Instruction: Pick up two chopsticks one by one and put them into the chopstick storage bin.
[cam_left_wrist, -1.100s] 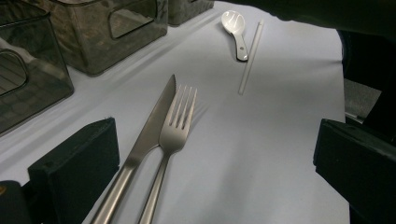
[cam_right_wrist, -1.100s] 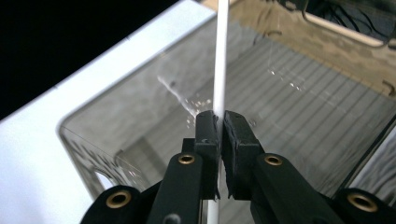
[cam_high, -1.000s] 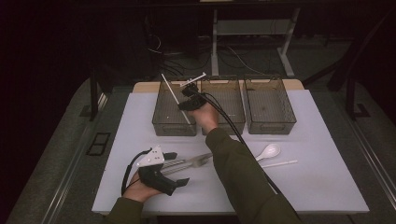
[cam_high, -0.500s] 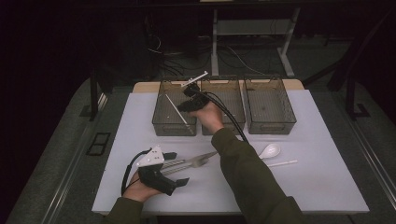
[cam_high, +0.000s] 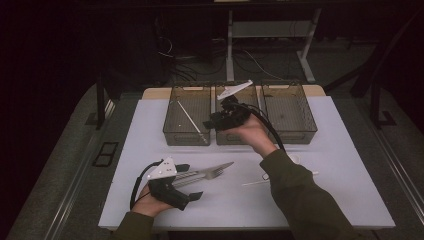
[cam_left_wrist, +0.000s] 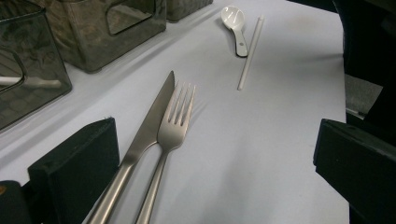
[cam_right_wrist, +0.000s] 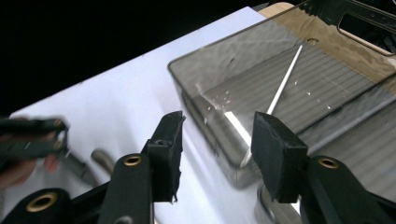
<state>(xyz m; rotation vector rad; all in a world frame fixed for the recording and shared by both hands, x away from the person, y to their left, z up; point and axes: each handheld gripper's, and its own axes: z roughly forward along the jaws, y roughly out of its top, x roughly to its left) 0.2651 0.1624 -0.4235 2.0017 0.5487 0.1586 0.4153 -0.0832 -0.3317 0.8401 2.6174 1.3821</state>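
A white chopstick (cam_high: 189, 120) (cam_right_wrist: 280, 95) lies slantwise in the left bin (cam_high: 172, 135) of three smoky clear bins. My right gripper (cam_high: 210, 123) (cam_right_wrist: 217, 135) hovers open over the seam between the left and middle bins, with nothing between its jaws. At the near left, my left gripper (cam_high: 192, 181) (cam_left_wrist: 217, 154) rests open on the white mat. A steel knife (cam_left_wrist: 149, 126) and fork (cam_left_wrist: 175, 121) (cam_high: 215, 173) lie side by side between its jaws, untouched.
A second white chopstick (cam_left_wrist: 250, 53) (cam_high: 255, 182) and a white spoon (cam_left_wrist: 236, 21) lie on the mat (cam_high: 340, 165), right of the fork. The middle bin (cam_high: 227, 137) and right bin (cam_high: 290, 112) stand along the far edge. The right forearm crosses the mat's centre.
The right gripper lowered the chopstick into the left bin, let go and drew back to the right, open. The left gripper has not moved.
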